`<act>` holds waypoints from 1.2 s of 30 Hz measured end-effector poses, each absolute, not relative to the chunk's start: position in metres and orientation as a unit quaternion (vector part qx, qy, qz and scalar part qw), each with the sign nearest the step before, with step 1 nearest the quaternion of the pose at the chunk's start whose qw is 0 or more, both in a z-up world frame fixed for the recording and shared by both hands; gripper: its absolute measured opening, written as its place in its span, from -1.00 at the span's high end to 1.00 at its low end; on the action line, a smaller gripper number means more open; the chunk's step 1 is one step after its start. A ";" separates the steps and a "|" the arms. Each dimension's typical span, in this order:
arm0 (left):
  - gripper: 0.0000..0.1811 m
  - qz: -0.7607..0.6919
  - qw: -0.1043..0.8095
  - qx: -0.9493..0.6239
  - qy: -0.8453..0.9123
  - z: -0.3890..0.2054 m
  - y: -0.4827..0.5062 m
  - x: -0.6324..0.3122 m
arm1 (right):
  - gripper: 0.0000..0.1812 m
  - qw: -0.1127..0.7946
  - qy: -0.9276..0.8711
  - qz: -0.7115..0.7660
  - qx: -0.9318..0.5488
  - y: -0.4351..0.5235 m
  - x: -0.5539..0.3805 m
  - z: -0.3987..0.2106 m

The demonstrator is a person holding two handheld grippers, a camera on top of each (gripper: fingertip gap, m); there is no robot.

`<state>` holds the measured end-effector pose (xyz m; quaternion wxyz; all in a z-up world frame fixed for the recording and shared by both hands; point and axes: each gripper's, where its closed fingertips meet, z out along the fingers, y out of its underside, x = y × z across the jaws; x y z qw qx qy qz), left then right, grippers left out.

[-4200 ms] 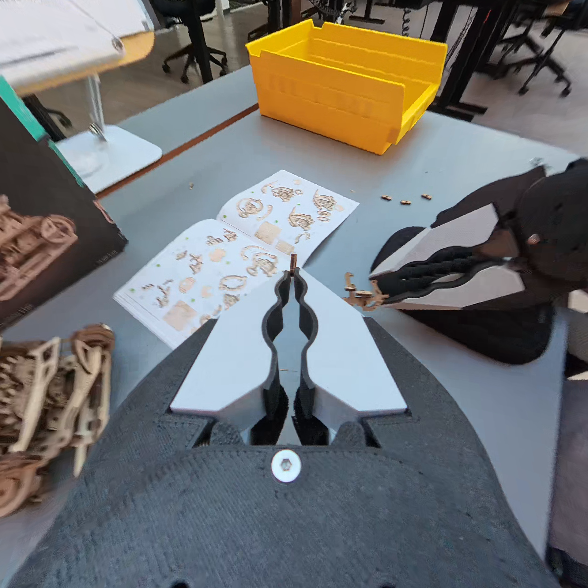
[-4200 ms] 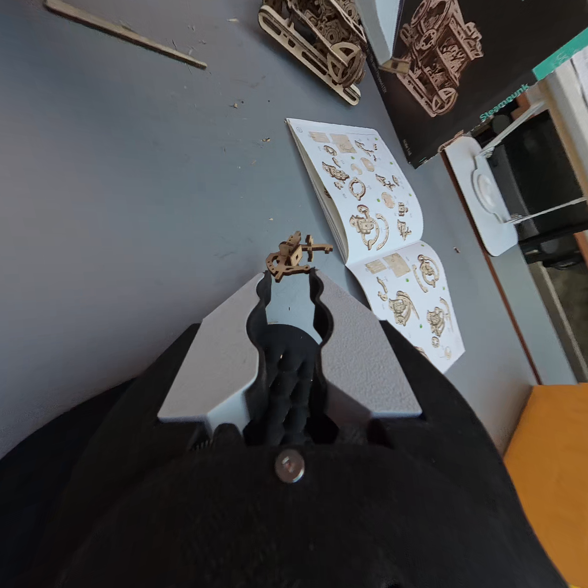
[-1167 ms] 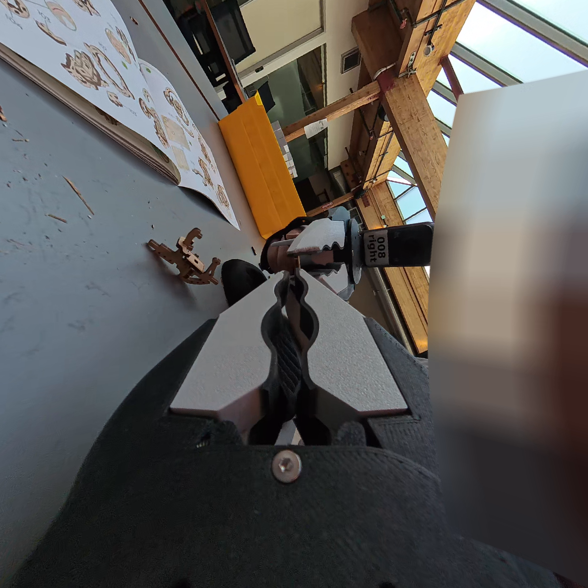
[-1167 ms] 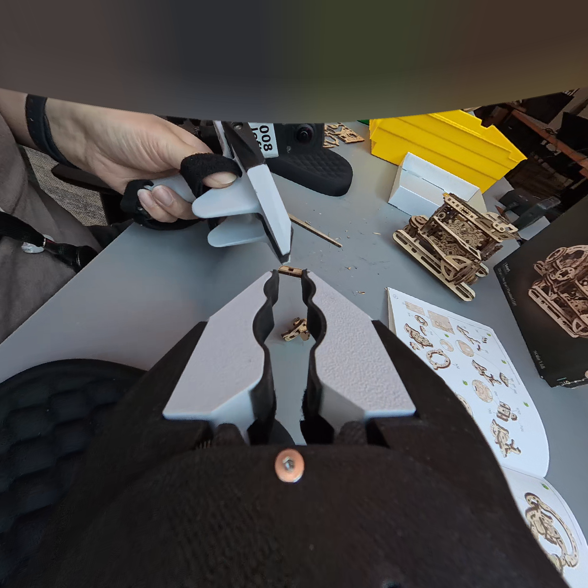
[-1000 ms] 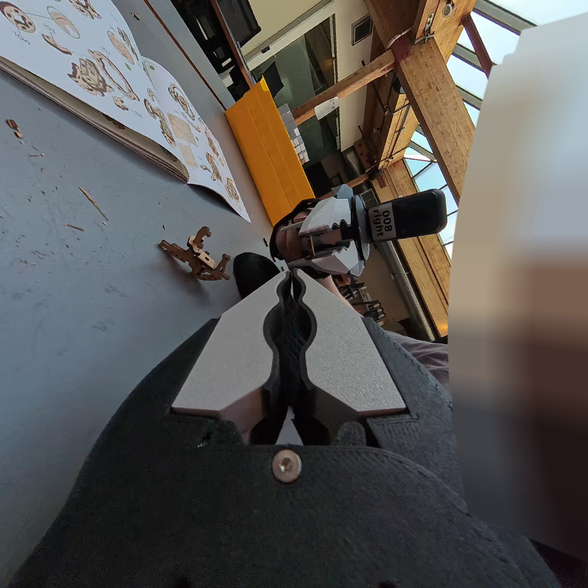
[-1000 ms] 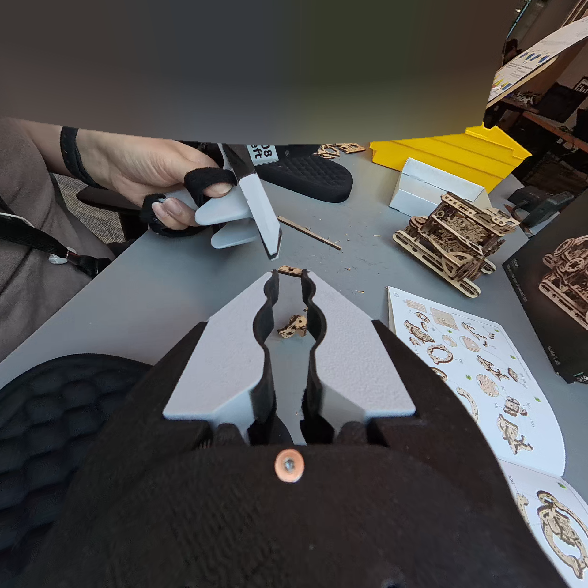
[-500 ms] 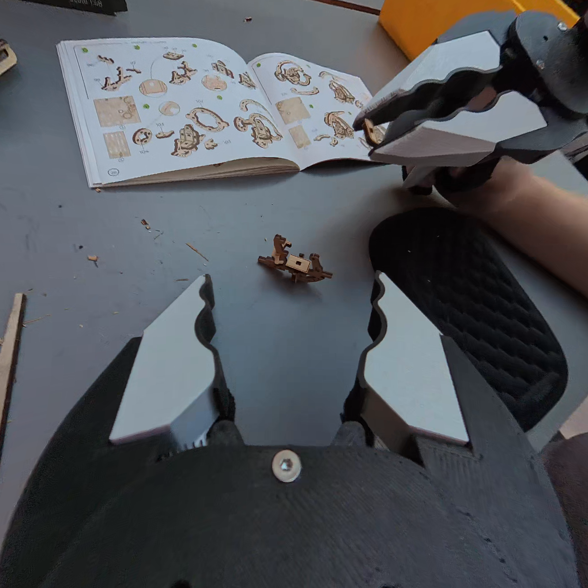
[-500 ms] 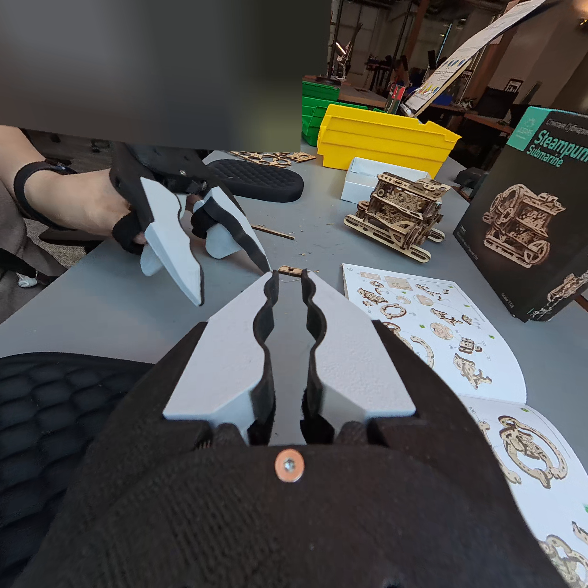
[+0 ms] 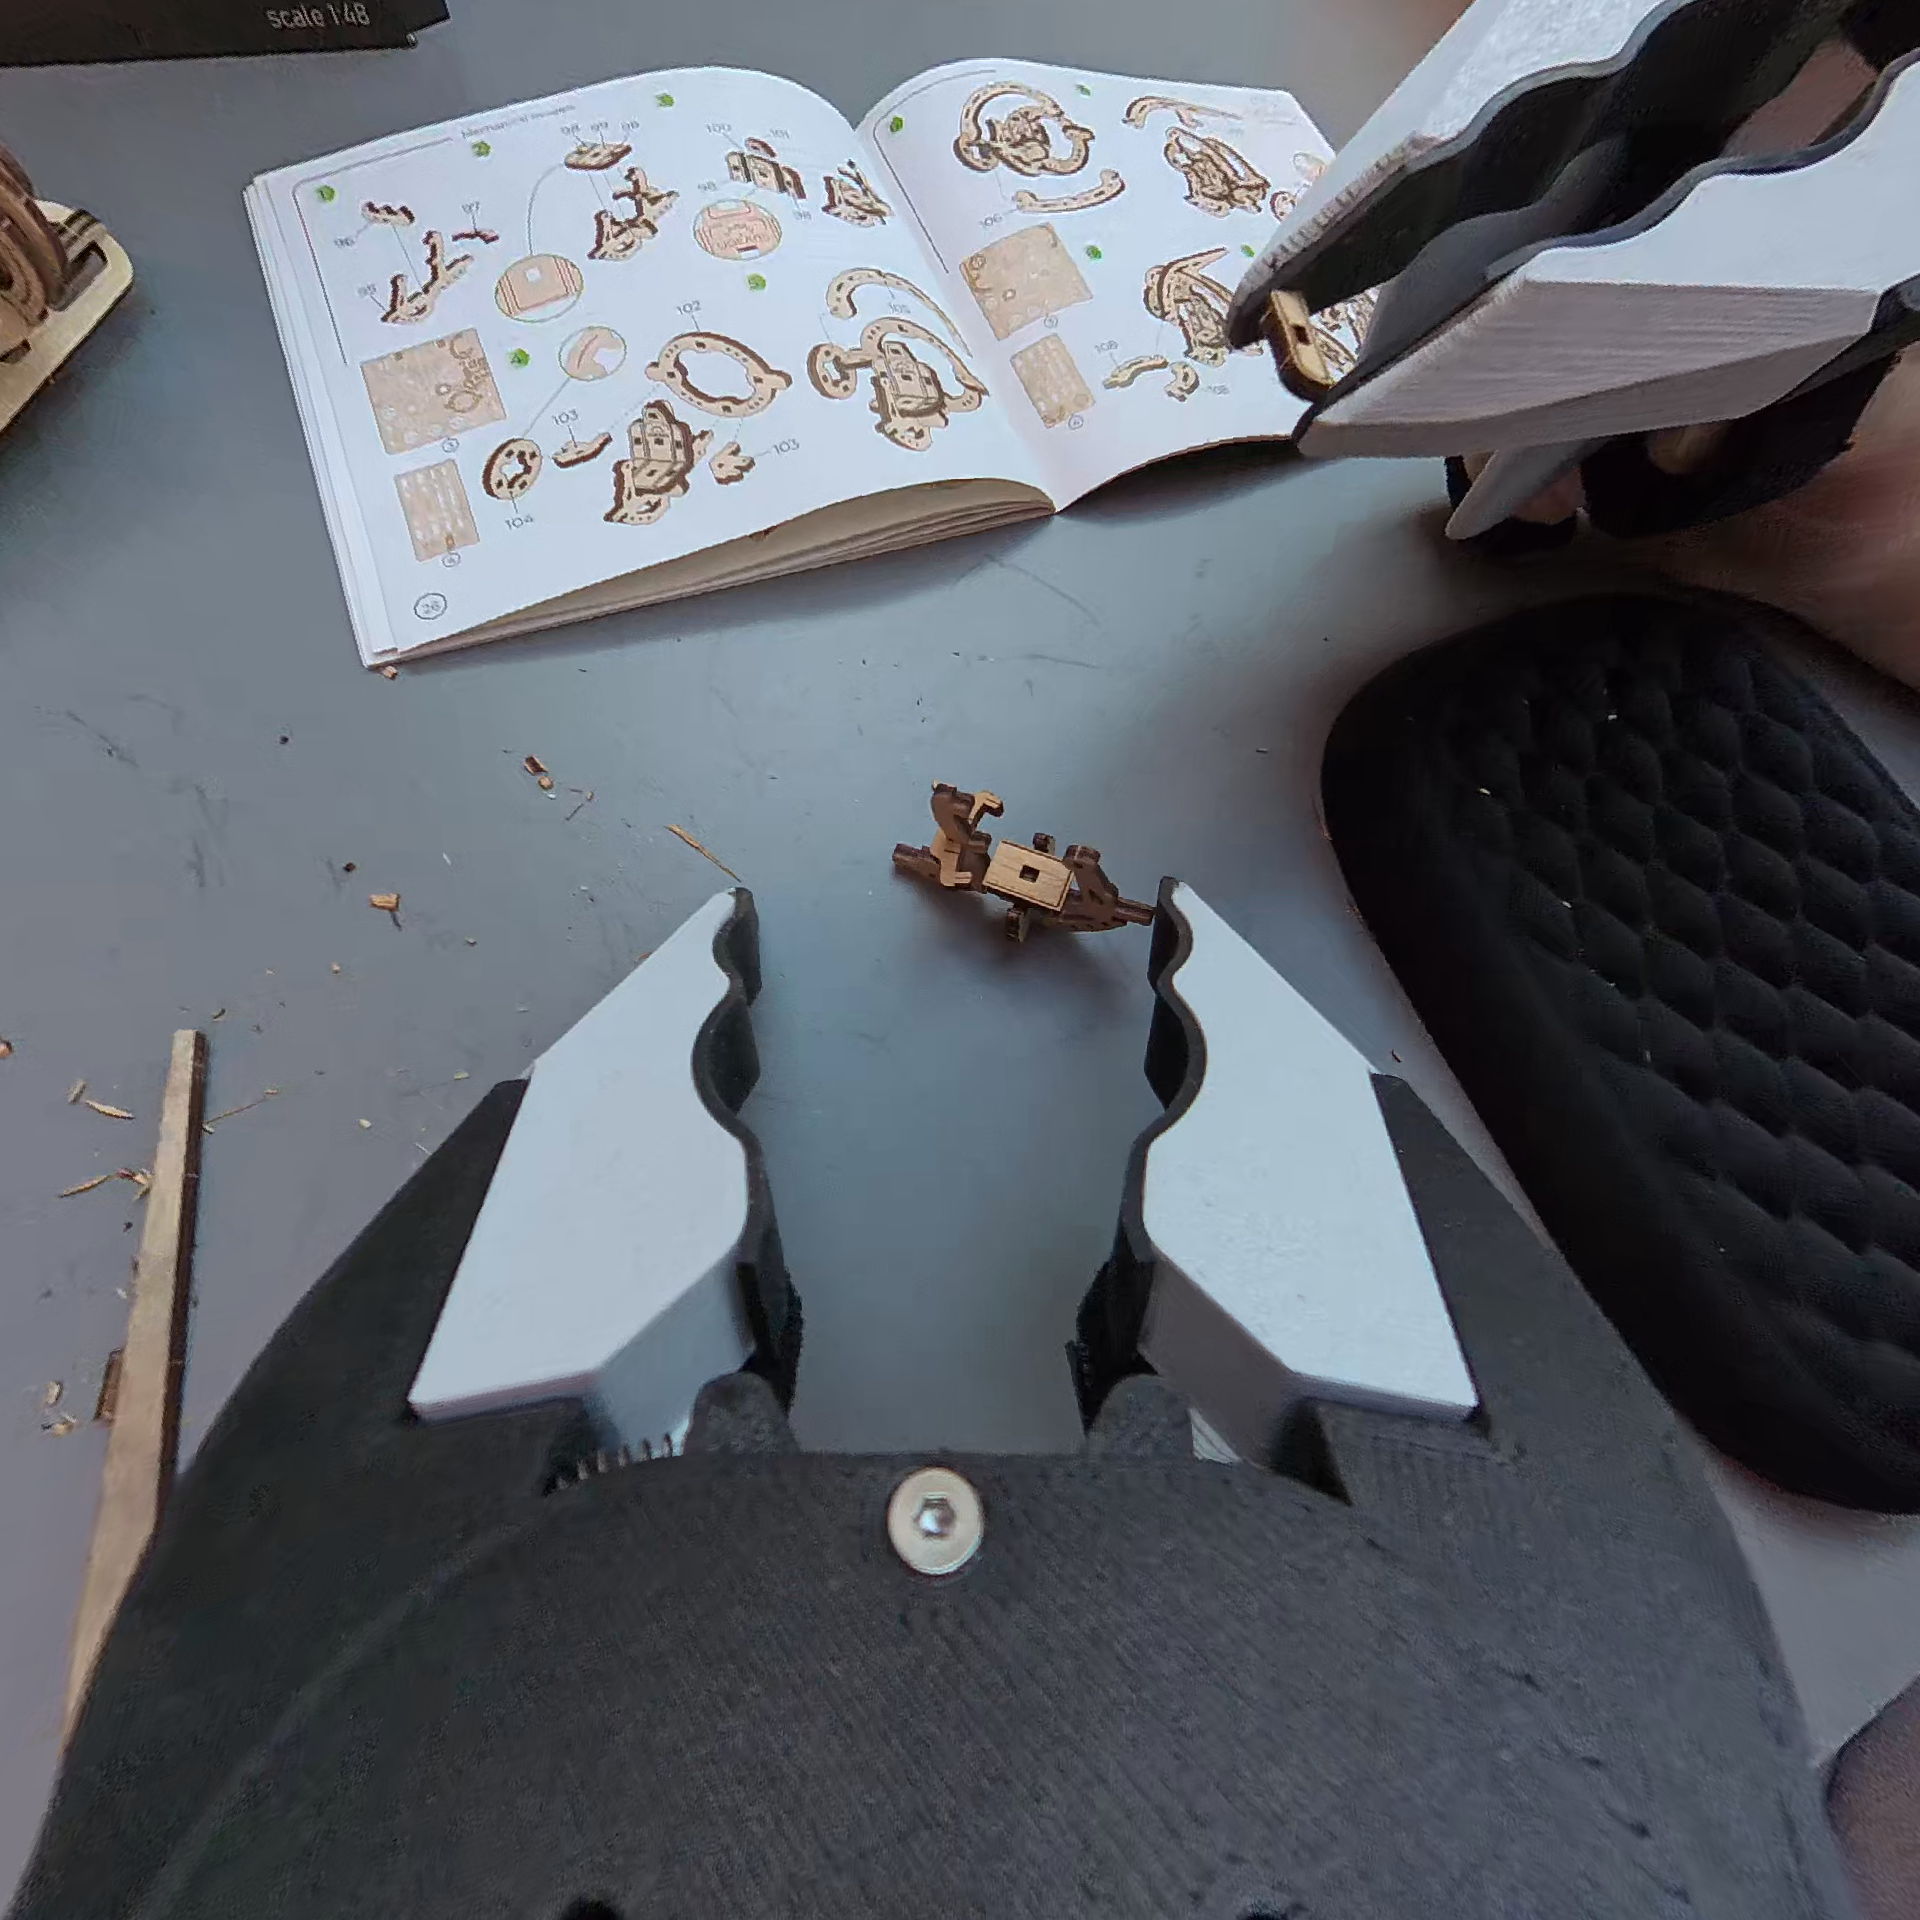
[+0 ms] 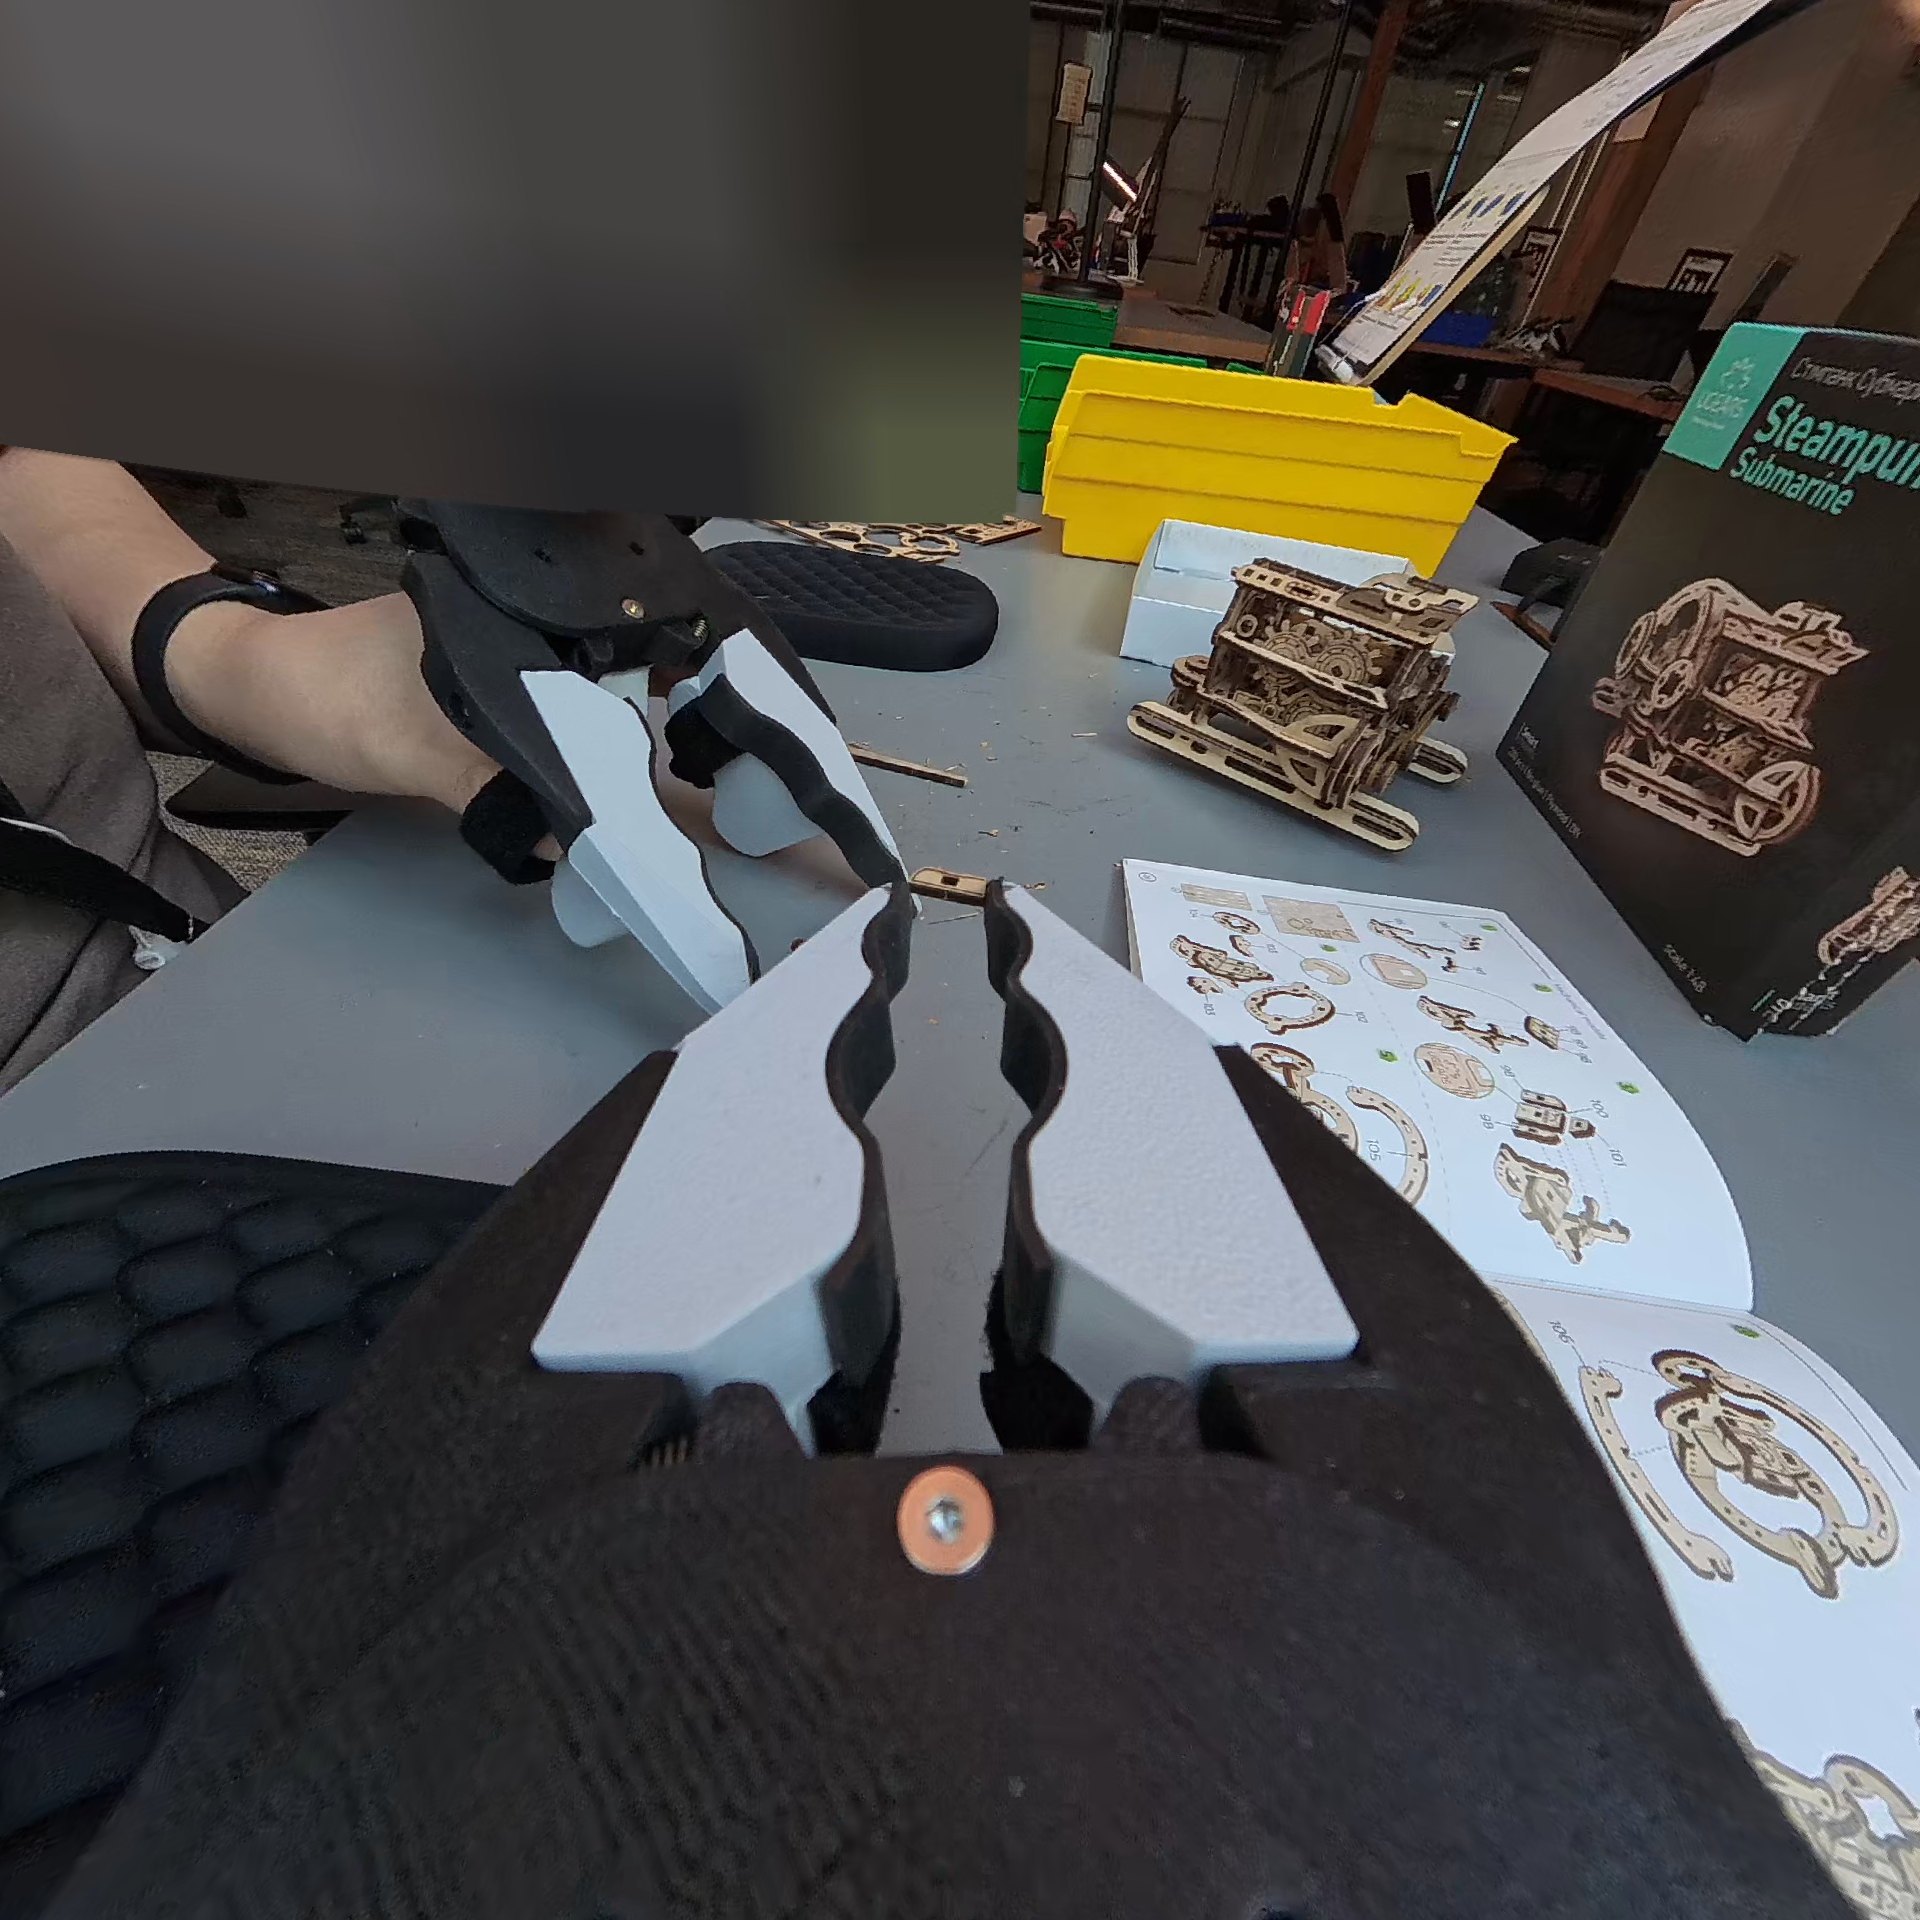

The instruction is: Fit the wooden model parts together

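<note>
On worktop point(image 9: 935, 686): small wooden sub-assembly point(image 9: 1023, 878) lies loose, just ahead of left gripper point(image 9: 951, 909), fingers spread, empty.
Right gripper point(image 10: 945, 899): fingers pinching small slotted piece point(image 10: 948, 885), raised.
Progress: unjoined; sub-assembly pickup and mating remain.

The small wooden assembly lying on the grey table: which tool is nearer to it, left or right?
Left. The left tool is open just before the small wooden assembly, one tip almost touching it. The right tool is raised beyond it, gripping a small wooden piece.

Left wrist view: close, looking steeply down past own tips. Right: lower, near-level across table. Shared: instruction booklet point(image 9: 665, 343) point(image 10: 1434, 1049).
</note>
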<state>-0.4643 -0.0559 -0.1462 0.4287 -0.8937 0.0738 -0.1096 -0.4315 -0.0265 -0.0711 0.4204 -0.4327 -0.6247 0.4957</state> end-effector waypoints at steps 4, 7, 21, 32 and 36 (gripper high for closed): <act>0.22 -0.103 0.426 -0.894 0.091 -0.147 -0.058 -0.466 | 0.86 0.420 -0.625 0.496 -0.433 -0.027 -0.431 -0.071; 0.27 -0.103 0.425 -0.894 0.101 -0.148 -0.060 -0.468 | 0.86 0.418 -0.626 0.495 -0.433 -0.027 -0.432 -0.072; 0.34 -0.123 0.421 -0.893 0.098 -0.147 -0.075 -0.478 | 0.86 0.411 -0.635 0.493 -0.430 -0.030 -0.433 -0.074; 0.46 -0.078 0.415 -0.901 0.100 -0.150 -0.084 -0.482 | 0.86 0.407 -0.669 0.460 -0.419 -0.040 -0.437 -0.085; 0.57 -0.086 0.409 -0.902 0.107 -0.149 -0.092 -0.483 | 0.86 0.381 -0.705 0.406 -0.440 -0.045 -0.450 -0.104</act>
